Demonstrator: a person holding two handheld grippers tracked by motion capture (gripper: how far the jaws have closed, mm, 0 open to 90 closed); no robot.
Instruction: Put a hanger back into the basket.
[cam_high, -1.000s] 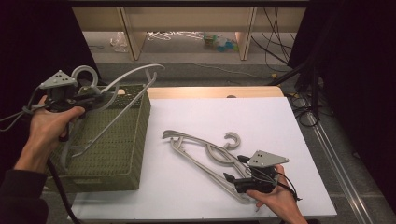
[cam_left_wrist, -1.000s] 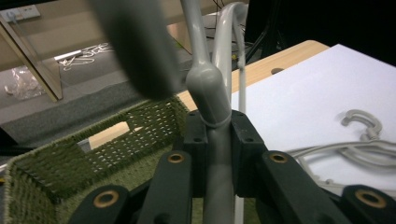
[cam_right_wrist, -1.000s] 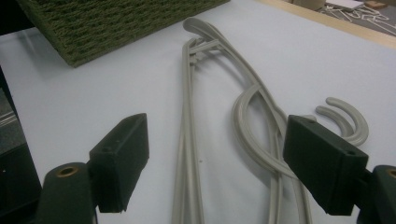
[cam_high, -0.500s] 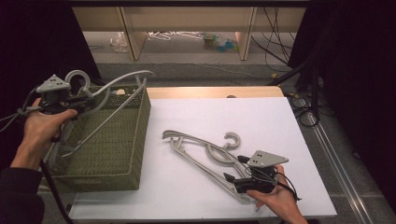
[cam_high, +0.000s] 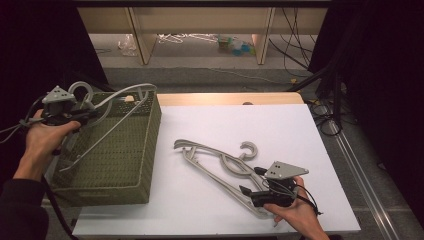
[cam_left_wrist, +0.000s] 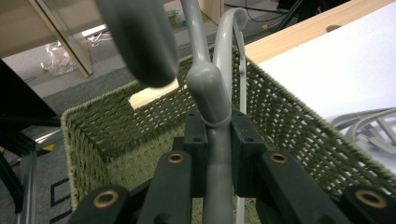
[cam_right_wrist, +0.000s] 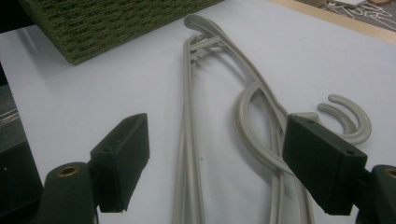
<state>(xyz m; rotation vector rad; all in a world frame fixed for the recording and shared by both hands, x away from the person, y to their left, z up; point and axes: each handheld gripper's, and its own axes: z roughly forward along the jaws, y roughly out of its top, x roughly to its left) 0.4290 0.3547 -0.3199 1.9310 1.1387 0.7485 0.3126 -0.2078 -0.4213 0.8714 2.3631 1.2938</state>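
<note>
Standing at the nine o'clock side of the table, the person's left hand (cam_high: 42, 137) carries the left gripper (cam_high: 82, 114), clenched on the neck of a grey hanger (cam_high: 117, 117) that slants down into the green woven basket (cam_high: 125, 172), its hook (cam_high: 80, 90) above the gripper. Toward five o'clock, a second grey hanger (cam_high: 215, 162) lies flat on the white tabletop (cam_high: 280, 130). The right gripper (cam_high: 250, 192) rests there with jaws spread wide, straddling that hanger's lower end without pressing on it.
</note>
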